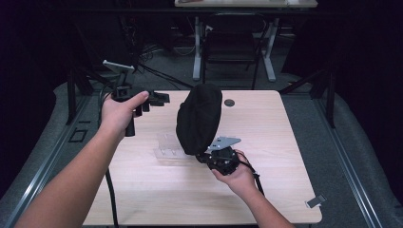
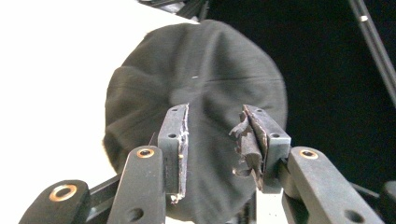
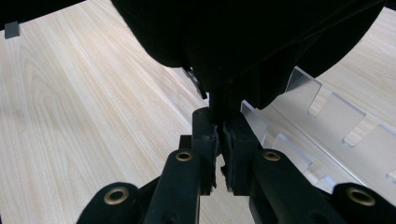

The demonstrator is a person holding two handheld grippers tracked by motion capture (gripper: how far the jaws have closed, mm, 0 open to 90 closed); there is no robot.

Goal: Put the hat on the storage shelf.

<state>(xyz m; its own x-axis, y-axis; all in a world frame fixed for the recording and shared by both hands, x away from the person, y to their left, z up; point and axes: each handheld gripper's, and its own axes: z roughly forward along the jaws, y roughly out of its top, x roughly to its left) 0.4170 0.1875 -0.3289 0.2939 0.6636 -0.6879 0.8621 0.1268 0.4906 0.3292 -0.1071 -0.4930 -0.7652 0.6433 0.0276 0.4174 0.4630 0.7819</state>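
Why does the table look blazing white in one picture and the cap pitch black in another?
In the left gripper view, the table is overexposed to plain white, while the cap shows grey with visible seams. In the right gripper view, the cap is a featureless black mass, though the wood grain stays crisp. The high view is dim, its surroundings nearly dark.

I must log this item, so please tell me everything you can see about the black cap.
The cap is black soft fabric, with seams that meet at the middle of its rounded crown. It is held up above the table, standing on edge and tilted, over a clear plastic stand. The right gripper is shut on a dark part at its lower edge. The left gripper is open and apart from it, with the crown facing its jaws.
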